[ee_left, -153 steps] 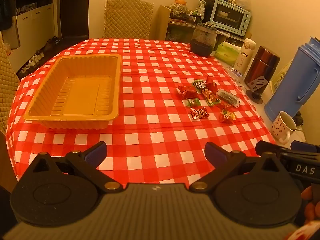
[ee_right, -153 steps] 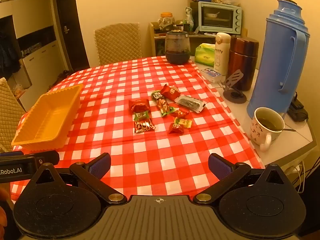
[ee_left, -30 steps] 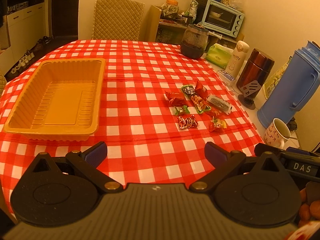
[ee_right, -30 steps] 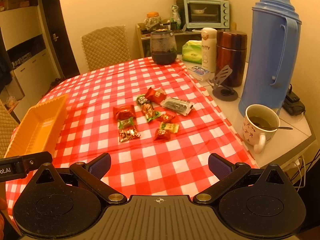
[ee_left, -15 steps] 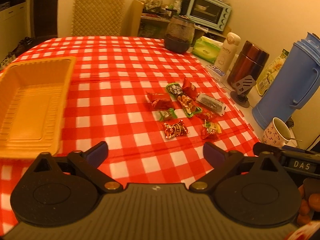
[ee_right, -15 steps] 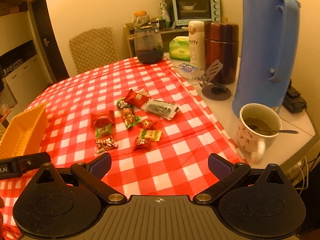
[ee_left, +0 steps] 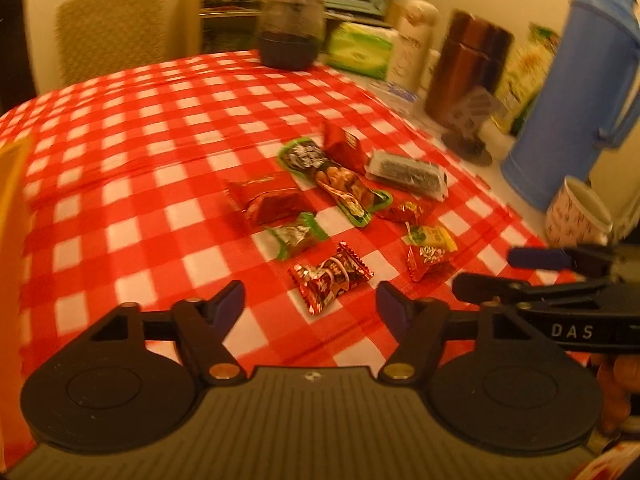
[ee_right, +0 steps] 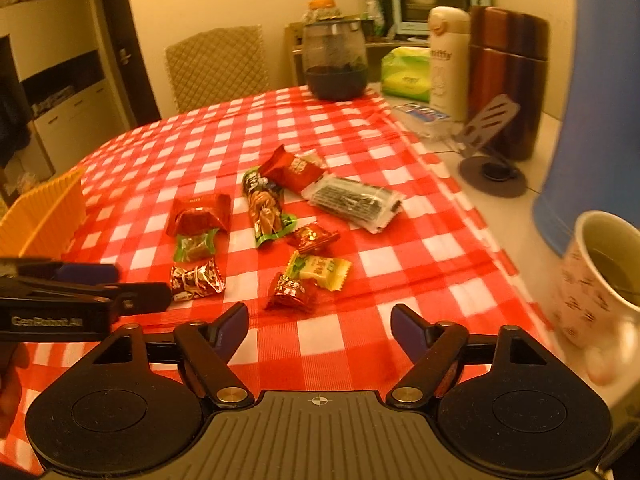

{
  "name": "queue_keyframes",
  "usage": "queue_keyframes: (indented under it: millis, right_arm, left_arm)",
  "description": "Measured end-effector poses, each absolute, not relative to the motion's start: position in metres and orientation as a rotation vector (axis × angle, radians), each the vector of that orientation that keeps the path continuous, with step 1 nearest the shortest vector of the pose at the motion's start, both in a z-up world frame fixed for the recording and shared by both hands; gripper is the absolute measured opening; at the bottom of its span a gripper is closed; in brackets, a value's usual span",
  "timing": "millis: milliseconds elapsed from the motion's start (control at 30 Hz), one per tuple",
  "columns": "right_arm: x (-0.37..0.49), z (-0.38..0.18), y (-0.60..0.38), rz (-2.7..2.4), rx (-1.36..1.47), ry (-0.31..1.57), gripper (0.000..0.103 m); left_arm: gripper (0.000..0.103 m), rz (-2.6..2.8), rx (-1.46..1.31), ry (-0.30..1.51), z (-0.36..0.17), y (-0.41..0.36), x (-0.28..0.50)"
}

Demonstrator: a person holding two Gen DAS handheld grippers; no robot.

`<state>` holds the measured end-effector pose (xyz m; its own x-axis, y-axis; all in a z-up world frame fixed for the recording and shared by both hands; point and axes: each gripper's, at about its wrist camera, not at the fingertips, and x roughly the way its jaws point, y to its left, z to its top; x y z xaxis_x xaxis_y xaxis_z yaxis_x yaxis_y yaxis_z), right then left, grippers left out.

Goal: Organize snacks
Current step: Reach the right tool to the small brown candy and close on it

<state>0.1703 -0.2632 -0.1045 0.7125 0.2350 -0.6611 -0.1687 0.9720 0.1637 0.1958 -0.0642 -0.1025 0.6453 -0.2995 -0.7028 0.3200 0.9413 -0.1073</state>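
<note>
While both sets of jaws have just been closing, neither grips anything: left gripper [ee_left: 310, 306] and right gripper [ee_right: 319, 326] hang part-open over the checked tablecloth [ee_right: 360, 340], nothing between the pads. Nearest the left gripper: red-silver candy [ee_left: 331, 276], just ahead of its fingertips. Nearest the right gripper: small red candy [ee_right: 291, 290], touching a yellow candy [ee_right: 320, 270]. Behind those lie a green candy [ee_right: 195, 245], a red pouch [ee_right: 200, 214], a long green-edged bar [ee_right: 265, 208], a clear-wrapped dark bar [ee_right: 354, 202] and a red packet [ee_right: 294, 169], all loosely clustered. Orange tray [ee_right: 44, 216] sits well apart at the left edge. Mug [ee_right: 600, 276] stands off the cloth, right. Dark jar [ee_right: 335, 64] at the far end.
</note>
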Motion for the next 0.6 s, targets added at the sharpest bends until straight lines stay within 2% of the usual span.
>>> queue_keyframes:
  millis: [233, 400, 600]
  right_arm:
    - [0.186, -0.117, -0.263, 0.226, 0.078, 0.735, 0.064]
    - [0.188, -0.119, -0.26, 0.255, 0.076, 0.729, 0.059]
    - [0.191, -0.12, -0.251, 0.287, 0.058, 0.724, 0.052]
  left_arm:
    - [0.045, -0.451, 0.173, 0.758, -0.112, -0.08, 0.214]
    - [0.038, -0.505, 0.214, 0.761, -0.117, -0.086, 0.219]
    - [0.023, -0.516, 0.209, 0.774, -0.119, -0.087, 0.213]
